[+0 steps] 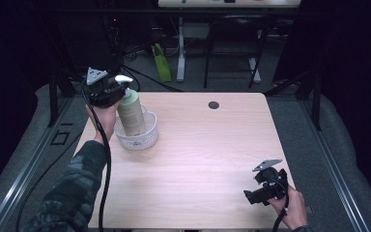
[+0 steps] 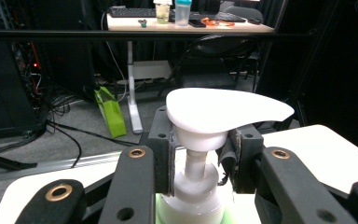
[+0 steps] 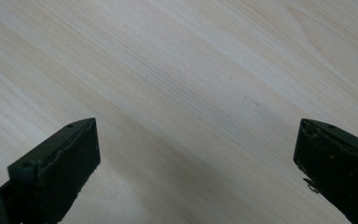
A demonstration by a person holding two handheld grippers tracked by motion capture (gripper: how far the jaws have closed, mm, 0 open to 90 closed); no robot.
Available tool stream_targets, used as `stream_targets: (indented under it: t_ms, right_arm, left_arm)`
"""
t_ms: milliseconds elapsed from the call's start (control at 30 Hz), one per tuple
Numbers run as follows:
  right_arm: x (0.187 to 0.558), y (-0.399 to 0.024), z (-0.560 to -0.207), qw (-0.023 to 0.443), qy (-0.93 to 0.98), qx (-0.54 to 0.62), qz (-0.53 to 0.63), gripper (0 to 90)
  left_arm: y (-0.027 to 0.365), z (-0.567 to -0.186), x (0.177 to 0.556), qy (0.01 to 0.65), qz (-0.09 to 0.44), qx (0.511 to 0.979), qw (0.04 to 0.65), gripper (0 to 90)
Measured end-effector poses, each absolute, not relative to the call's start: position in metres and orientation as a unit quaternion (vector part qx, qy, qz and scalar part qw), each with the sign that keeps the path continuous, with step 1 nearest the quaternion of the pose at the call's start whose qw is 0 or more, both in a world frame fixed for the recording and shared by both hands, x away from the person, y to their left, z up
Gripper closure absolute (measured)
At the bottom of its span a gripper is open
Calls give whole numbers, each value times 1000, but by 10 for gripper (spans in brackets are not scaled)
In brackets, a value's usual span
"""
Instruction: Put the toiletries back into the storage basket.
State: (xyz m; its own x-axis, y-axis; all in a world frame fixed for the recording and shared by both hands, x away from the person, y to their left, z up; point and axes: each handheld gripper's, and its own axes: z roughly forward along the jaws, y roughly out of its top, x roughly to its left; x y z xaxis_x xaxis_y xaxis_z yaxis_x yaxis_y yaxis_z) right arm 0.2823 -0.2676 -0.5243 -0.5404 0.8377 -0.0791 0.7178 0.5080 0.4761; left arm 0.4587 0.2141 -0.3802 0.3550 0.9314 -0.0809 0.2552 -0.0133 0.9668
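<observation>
Nearest the high camera, my left forearm (image 1: 75, 188) comes up along the table's (image 1: 207, 159) left edge. My left tongs (image 1: 107, 92) clamp the neck of a green pump bottle (image 1: 131, 113), whose base stands tilted inside a clear bowl (image 1: 145, 137) just beside them. My right tongs (image 1: 263, 188) rest near the table's front right corner, well apart from the bottle.

Along my left tongs (image 2: 200, 154), both pads press the white neck just under the pump head (image 2: 223, 112), which spreads over the jaw tips.

Along my right tongs (image 3: 196, 158), the jaws stand wide, with bare wood (image 3: 191, 84) between them and nothing held.
</observation>
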Motion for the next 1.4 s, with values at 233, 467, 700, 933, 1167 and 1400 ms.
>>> stream_targets:
  t_ms: [233, 467, 700, 933, 1167, 1400]
  right_arm:
    - [282, -268, -524, 153, 855, 454, 198, 0]
    - [282, -268, -524, 154, 854, 455, 198, 0]
    - [282, -267, -524, 154, 855, 454, 198, 0]
    - [282, -267, -524, 154, 855, 454, 198, 0]
    - [282, -267, -524, 153, 855, 454, 198, 0]
    - [282, -268, -524, 153, 854, 456, 199, 0]
  left_arm:
    - [212, -382, 460, 470, 319, 638, 521, 678]
    - [212, -386, 461, 469, 317, 643, 516, 678]
    - [212, -391, 461, 470, 317, 645, 513, 678]
    - [211, -393, 461, 471, 316, 645, 513, 678]
    - [211, -395, 462, 472, 315, 645, 512, 678]
    - [211, -397, 462, 471, 318, 645, 512, 678]
